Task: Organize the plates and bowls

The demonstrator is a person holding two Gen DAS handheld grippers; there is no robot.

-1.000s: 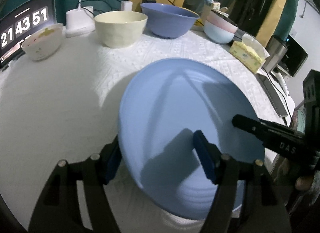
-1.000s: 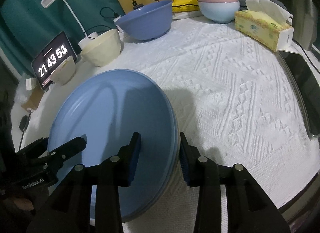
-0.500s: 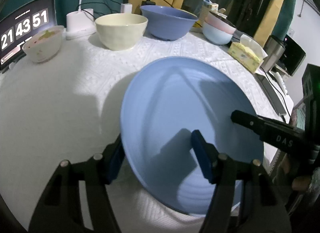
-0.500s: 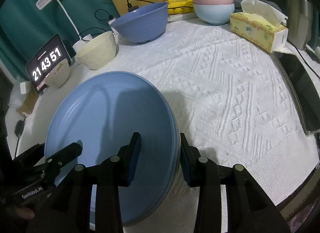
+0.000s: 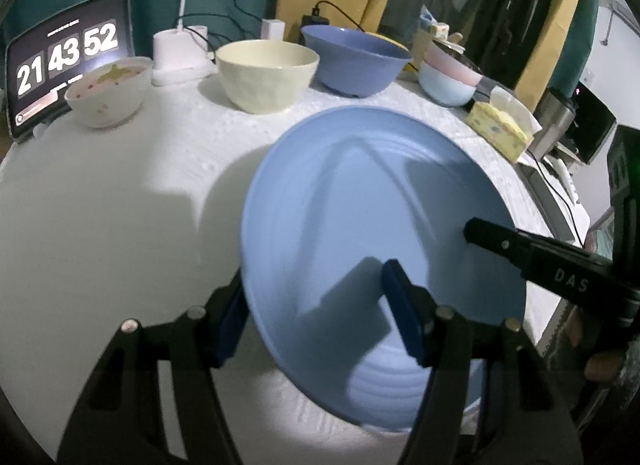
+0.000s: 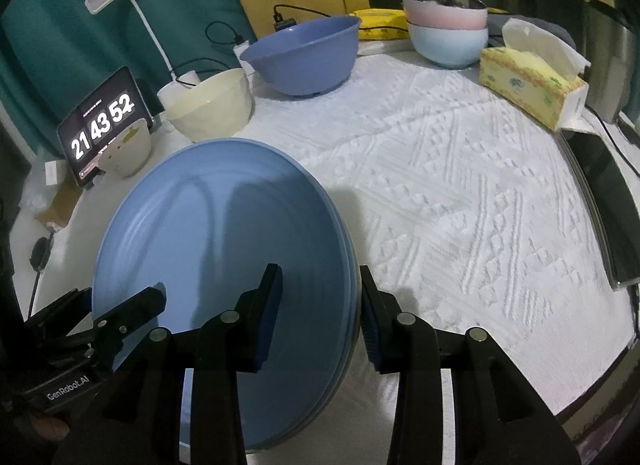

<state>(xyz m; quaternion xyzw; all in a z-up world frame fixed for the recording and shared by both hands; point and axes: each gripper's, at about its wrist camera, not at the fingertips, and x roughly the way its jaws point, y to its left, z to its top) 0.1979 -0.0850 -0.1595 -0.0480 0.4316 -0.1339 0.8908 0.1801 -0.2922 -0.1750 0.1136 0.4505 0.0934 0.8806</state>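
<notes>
Both claws straddled the blue plate (image 5: 372, 225) rim: right claw (image 6: 320, 317) looked clamped, left claw (image 5: 312, 309) apart around it. Plate looked stiff, slick, likely light; the rim was the sensible grip.

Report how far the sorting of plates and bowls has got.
Done: a pink bowl sits nested in a light blue bowl. In hand: both hand-held grippers, left and right, straddle opposite rims of the tilted blue plate. Left: the dark blue bowl, cream bowl and small patterned bowl stand separate.
</notes>
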